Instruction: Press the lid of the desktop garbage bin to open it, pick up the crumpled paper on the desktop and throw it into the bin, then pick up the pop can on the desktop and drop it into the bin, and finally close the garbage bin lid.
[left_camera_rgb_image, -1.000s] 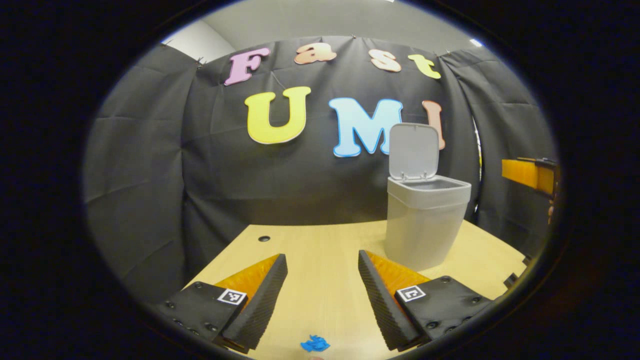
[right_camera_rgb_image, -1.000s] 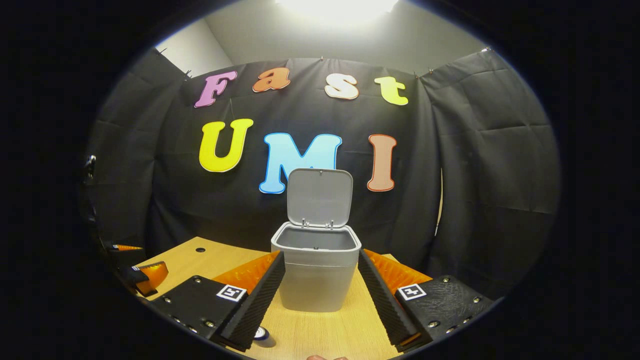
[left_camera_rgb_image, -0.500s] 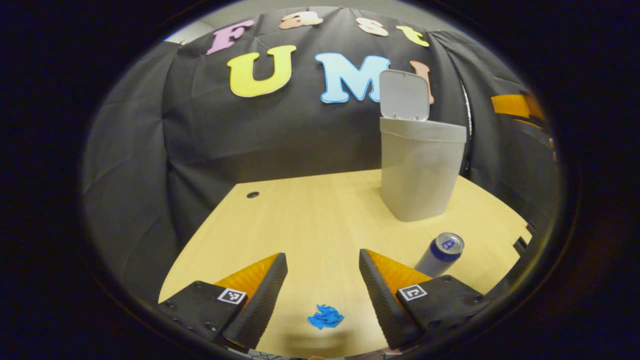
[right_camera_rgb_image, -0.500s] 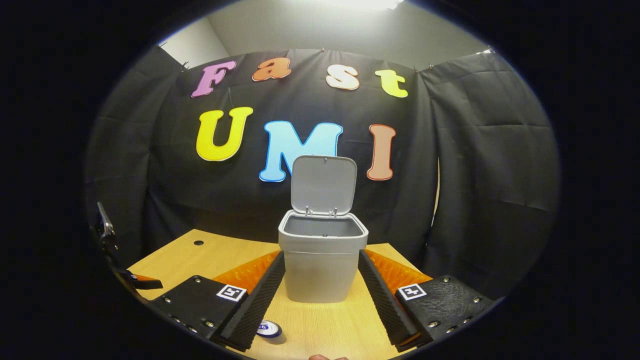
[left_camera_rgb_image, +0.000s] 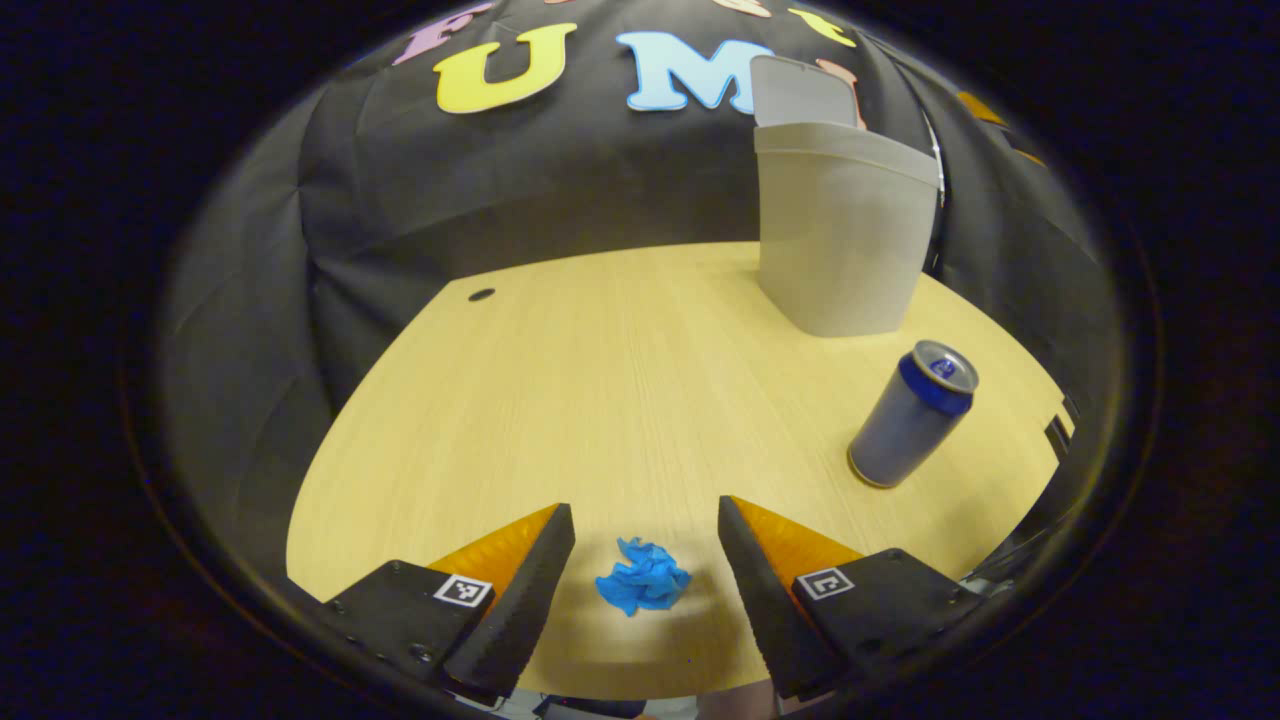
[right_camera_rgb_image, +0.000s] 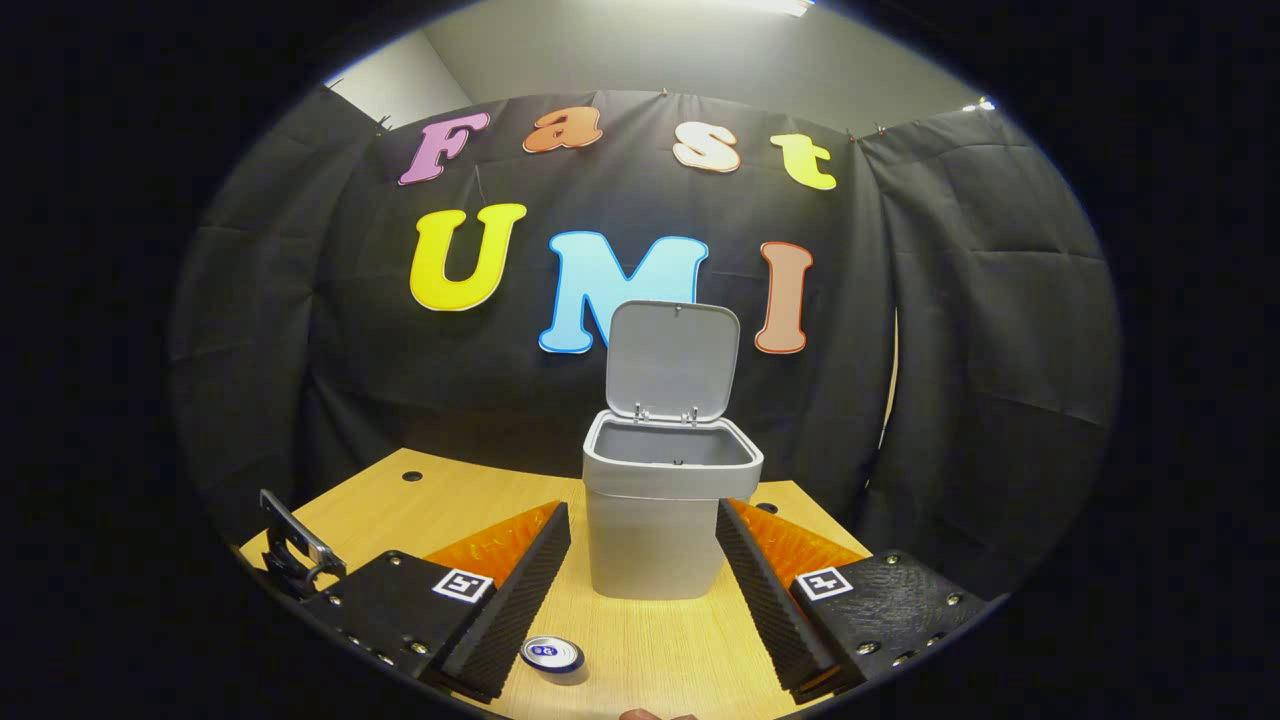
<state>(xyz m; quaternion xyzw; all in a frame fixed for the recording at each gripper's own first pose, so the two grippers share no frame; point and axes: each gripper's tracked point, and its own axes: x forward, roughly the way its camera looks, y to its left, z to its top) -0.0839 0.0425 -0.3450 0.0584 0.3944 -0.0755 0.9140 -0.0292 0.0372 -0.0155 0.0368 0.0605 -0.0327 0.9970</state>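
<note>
Dropping my left gripper (left_camera_rgb_image: 646, 560) lower than it was a second ago, I now have the crumpled paper (left_camera_rgb_image: 642, 588) lying on the desk right between my spread fingers, untouched by either one; a moment back it sat only at the bottom edge of the left gripper view. The pop can (left_camera_rgb_image: 911, 413) has come into sight too, upright ahead and to the right of these fingers, with the garbage bin (left_camera_rgb_image: 838, 237) beyond it, lid (left_camera_rgb_image: 797, 92) up.

My right gripper (right_camera_rgb_image: 643, 575) hangs wide apart and holds nothing; the bin (right_camera_rgb_image: 660, 520) shows straight ahead between its fingers, a touch farther right than before, and its lid (right_camera_rgb_image: 672, 359) stands raised against the back. The can's top (right_camera_rgb_image: 552, 654) peeks out low by my left finger, more of it than a second ago.

The desk (left_camera_rgb_image: 560, 400) is pale wood with a small round hole (left_camera_rgb_image: 481, 295) far ahead on the left. Black cloth (right_camera_rgb_image: 960, 330) walls the booth.
</note>
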